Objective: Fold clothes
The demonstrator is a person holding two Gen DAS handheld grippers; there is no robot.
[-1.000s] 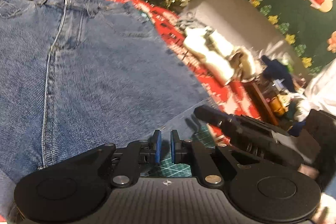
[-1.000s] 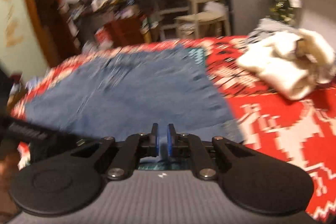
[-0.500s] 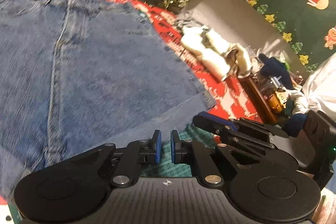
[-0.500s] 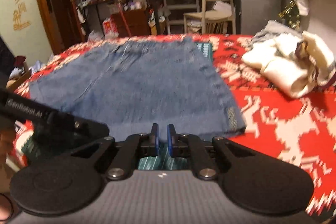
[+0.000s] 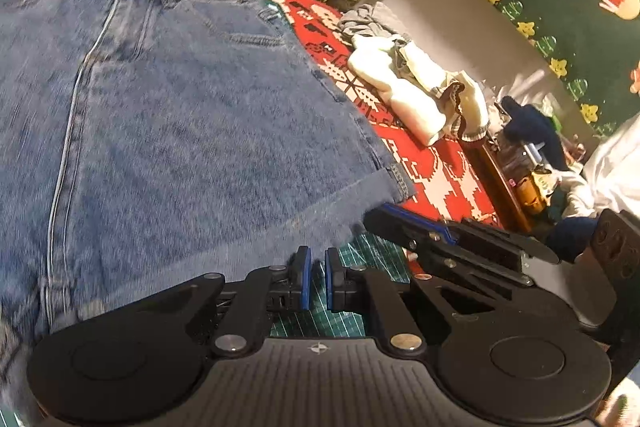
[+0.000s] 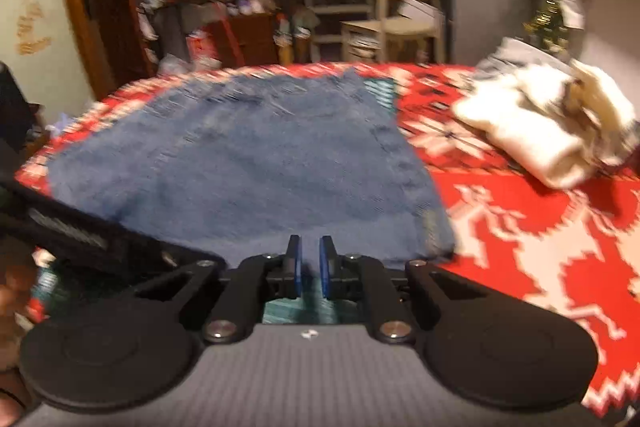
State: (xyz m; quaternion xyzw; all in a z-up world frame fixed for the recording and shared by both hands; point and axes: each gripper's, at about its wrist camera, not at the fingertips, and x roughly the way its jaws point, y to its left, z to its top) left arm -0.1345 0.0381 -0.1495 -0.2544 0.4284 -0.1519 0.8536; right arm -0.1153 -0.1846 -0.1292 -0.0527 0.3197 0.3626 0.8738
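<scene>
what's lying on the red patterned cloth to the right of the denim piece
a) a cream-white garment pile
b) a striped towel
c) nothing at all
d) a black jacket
a: a bunched cream-white garment pile lies on the red patterned cloth, apart from the spread denim piece and on its right.

Red-and-white Christmas-pattern cloth [image 6: 520, 227] covering the table, green cutting mat [image 5: 360, 251] directly under the tong tips, denim garment [image 5: 180, 115] spread flat just ahead of them, cream clothes pile [image 6: 536, 131] ahead-right, apart from denim
</scene>
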